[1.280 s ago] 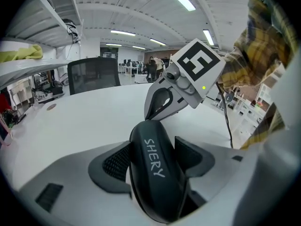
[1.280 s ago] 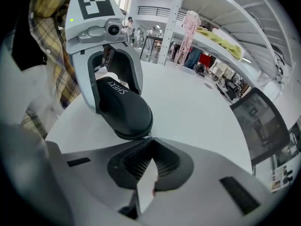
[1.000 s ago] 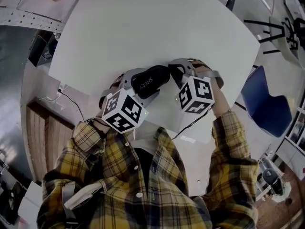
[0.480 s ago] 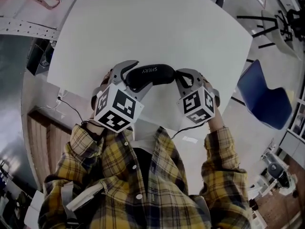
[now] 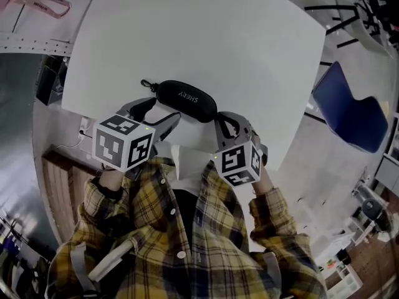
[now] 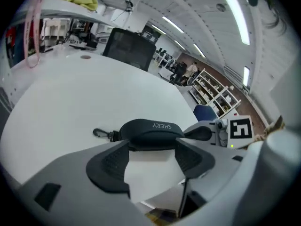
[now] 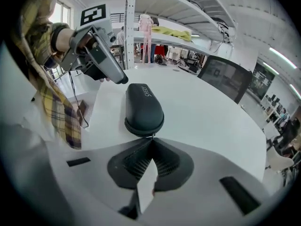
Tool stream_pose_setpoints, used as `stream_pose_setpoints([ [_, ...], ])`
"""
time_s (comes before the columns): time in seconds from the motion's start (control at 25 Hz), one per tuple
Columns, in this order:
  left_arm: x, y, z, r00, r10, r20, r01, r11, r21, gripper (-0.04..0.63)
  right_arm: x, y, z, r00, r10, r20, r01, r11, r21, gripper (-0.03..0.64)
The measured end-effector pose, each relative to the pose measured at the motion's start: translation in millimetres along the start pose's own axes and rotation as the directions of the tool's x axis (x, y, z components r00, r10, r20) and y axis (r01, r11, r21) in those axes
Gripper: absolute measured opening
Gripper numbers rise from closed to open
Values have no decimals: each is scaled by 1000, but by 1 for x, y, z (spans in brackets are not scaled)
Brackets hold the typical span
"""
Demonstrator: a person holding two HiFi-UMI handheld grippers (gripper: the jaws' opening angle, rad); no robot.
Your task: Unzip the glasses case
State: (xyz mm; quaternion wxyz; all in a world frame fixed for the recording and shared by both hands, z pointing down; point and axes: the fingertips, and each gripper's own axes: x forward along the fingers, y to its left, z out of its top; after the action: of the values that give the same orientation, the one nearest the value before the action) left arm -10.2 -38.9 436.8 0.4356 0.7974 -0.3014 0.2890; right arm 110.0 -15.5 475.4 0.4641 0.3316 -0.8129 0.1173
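A black zipped glasses case point(image 5: 187, 98) point(image 6: 153, 132) point(image 7: 143, 109) lies on the white table point(image 5: 218, 36), with a small clip point(image 5: 146, 83) point(image 6: 99, 133) at its left end. My left gripper point(image 5: 164, 108) point(image 6: 153, 145) is open. Its tips stand along the case's near long side, and the case lies across in front of them, not between the pads. My right gripper point(image 5: 219, 117) point(image 7: 151, 139) is shut at the case's right end, its tips pinched on the small metal zipper pull there.
The table's near edge runs just under both grippers, close to the person's plaid shirt. A blue chair point(image 5: 349, 114) stands off the table to the right. A cable point(image 5: 87, 129) hangs off the left edge. A dark monitor point(image 6: 129, 46) stands at the far side.
Both grippers have rolled and drawn back toward the person. The case, earlier inside the left jaws, now lies on the table ahead of the left tips.
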Motion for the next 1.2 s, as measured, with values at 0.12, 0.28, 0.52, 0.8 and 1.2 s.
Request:
stream_pose_setpoints([
  [0.12,-11,19,-13,999,29,24,-26,994,-105,296,5,30,9,997,74,8,-74,997,3,-2],
  [0.28,-20,38,-14,992,47,114,-21,974,-225,318,11,69,29,985,171,22,-170,984,-52,-2],
  [0.52,-19,55,-10,976,87,201,-26,958,-285,353,20,116,45,966,260,8,-255,953,-161,-2],
  [0.8,-7,64,-16,973,100,206,-51,971,-232,350,32,137,49,964,264,-19,-263,950,-169,-2],
  [1.2,-10,66,-22,976,38,213,8,978,-211,348,33,122,43,972,234,-32,-236,964,-122,-2],
])
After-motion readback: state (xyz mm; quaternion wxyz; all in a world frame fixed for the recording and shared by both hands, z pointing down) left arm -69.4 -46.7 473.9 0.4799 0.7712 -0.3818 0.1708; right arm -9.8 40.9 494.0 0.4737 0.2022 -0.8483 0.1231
